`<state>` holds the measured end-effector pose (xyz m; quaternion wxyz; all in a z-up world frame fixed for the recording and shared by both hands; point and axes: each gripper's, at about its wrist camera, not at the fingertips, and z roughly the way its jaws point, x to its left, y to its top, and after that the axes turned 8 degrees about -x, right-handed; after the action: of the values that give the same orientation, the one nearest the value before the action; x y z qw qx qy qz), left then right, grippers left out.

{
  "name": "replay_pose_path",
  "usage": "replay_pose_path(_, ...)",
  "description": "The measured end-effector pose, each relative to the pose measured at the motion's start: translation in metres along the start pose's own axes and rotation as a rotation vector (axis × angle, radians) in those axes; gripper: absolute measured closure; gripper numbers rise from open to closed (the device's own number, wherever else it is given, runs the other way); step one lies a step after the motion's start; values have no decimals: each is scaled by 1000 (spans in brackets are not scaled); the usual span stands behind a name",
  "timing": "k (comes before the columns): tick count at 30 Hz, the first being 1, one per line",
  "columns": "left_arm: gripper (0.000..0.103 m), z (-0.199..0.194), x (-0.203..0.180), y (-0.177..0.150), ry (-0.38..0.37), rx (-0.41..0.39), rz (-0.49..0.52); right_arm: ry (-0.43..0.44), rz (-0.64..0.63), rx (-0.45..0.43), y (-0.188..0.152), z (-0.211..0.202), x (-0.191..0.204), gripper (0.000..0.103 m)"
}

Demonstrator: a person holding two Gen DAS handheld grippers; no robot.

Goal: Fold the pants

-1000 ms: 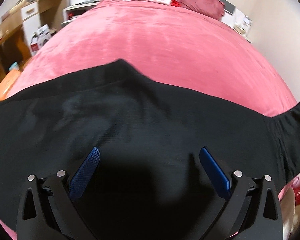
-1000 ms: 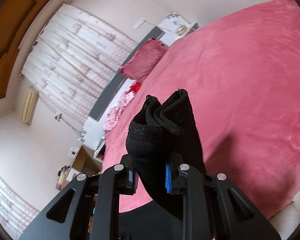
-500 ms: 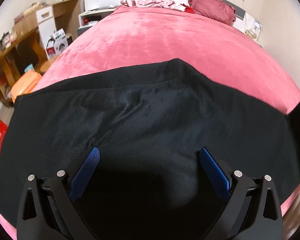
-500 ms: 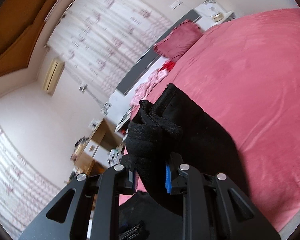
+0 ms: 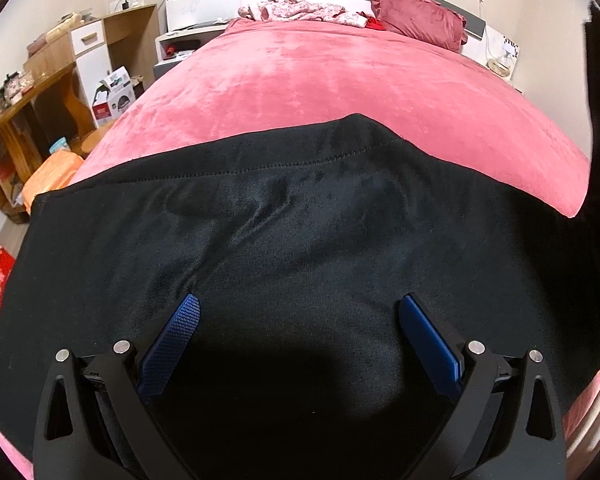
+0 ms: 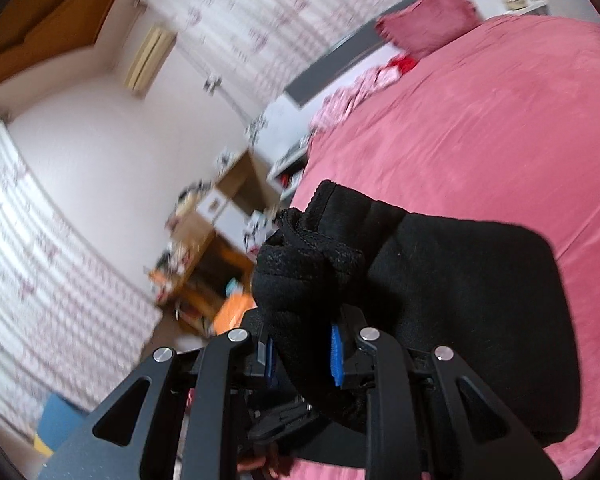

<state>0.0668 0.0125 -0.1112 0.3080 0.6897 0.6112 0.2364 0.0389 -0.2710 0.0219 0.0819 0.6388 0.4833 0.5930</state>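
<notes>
Black pants lie spread across the near end of a pink bed, a stitched hem running along their far edge. My left gripper hovers over them, open, its blue pads wide apart with only flat cloth below. In the right wrist view my right gripper is shut on a bunched end of the pants, lifted off the bed. The rest of the black cloth trails down to the right. A black strip also hangs at the left view's right edge.
A red pillow and crumpled floral cloth lie at the headboard. A wooden desk with clutter, a white box and an orange bag stand left of the bed. Curtains cover the wall.
My right gripper has swung left with the bunched pants end, rolling as it went. In the left view the pants have slid so that more cloth covers the bed; the left gripper stays open.
</notes>
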Motion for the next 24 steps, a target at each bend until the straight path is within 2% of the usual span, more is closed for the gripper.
replay_pose_path(6,4,0,-2,-2,0,-6,7,-9,-130,160,-46,44,13,83)
replay_pose_path(19,4,-2,5,-4,-26,-26,-28,11,-218,340,-110,86,18,82)
replay_pose_path(21,4,-2,8,-5,-36,-30,-40,-5,-241,378,-122,93,12,78)
replay_pose_path(22,4,-1,7,-6,-25,-26,-19,-11,-244,378,-126,94,7,76)
replay_pose_path(24,4,-1,-2,-10,3,-35,63,-28,-213,407,-132,98,-3,64)
